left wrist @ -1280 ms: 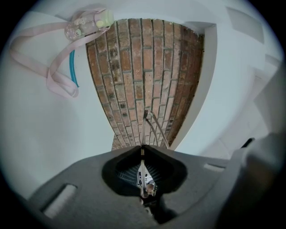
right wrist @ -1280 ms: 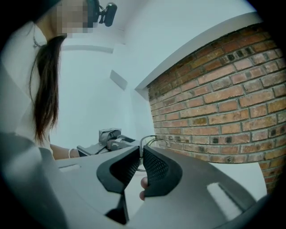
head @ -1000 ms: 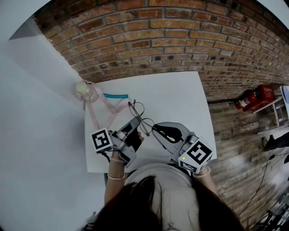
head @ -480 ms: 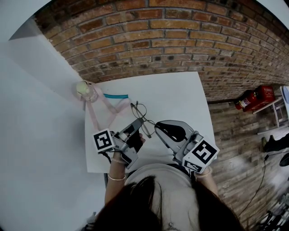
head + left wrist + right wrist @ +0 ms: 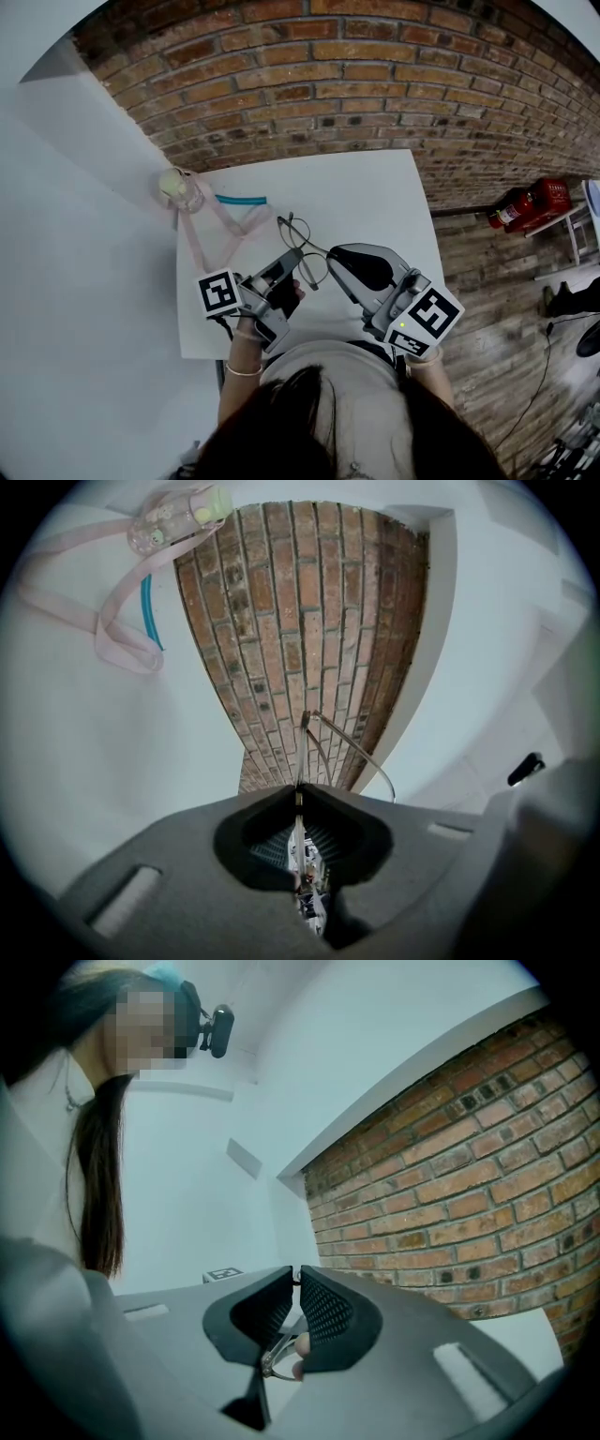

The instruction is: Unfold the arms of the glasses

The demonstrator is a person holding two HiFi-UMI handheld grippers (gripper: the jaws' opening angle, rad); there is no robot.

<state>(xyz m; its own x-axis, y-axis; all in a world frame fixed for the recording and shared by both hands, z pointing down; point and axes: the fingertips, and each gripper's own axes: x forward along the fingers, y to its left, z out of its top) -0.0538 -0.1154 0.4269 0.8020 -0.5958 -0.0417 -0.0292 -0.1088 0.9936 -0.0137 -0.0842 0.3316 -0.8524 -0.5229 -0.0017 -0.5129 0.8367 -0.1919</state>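
Note:
Thin wire-framed glasses (image 5: 300, 242) hang in the air above the white table (image 5: 375, 187), held between both grippers. My left gripper (image 5: 296, 255) is shut on a thin metal part of the frame; in the left gripper view that part (image 5: 303, 747) runs up out of the closed jaws (image 5: 299, 794) and one arm (image 5: 367, 755) curves off to the right. My right gripper (image 5: 331, 255) comes in from the right and is shut on another metal piece of the glasses (image 5: 279, 1349), which shows low between its pads (image 5: 295, 1279). The lenses are hard to make out.
A small clear bottle with a pale green cap (image 5: 174, 182) on a pink strap (image 5: 208, 223) lies at the table's far left corner, beside a teal strip (image 5: 240, 199). A brick wall (image 5: 375, 75) stands behind the table. A red fire extinguisher (image 5: 525, 204) sits on the floor to the right.
Both grippers have shifted slightly right with the glasses. The right gripper has turned and risen, and the glasses now sit further from the left gripper's body.

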